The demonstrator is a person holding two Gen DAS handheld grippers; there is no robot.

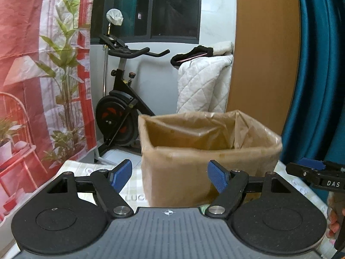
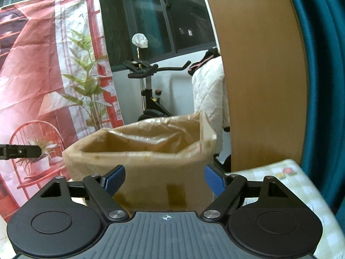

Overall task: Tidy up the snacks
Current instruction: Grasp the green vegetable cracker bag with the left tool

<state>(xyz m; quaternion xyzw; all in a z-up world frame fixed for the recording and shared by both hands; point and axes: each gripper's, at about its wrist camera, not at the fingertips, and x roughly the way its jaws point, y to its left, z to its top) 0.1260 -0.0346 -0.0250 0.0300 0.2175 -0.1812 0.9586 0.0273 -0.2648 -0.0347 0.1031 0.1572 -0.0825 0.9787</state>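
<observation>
A brown cardboard box [image 1: 211, 151] lined with a thin plastic bag stands on the table just beyond both grippers, also in the right wrist view [image 2: 140, 151]. I can see no snacks from this angle. My left gripper [image 1: 169, 166] is open in front of the box, its blue pads apart and touching nothing. My right gripper [image 2: 164, 170] is open too, with the box wall beyond its pads. A finger of the right gripper [image 1: 310, 165] shows at the right edge, and a black left finger [image 2: 21, 151] shows at the left edge.
The table carries a pale checked cloth [image 2: 280, 179]. Behind the box stand an exercise bike [image 1: 120, 108] and a white quilted blanket [image 1: 202, 82]. A red printed backdrop [image 1: 43, 64] hangs on the left. A wooden panel [image 1: 265, 43] and a teal curtain [image 1: 319, 64] are on the right.
</observation>
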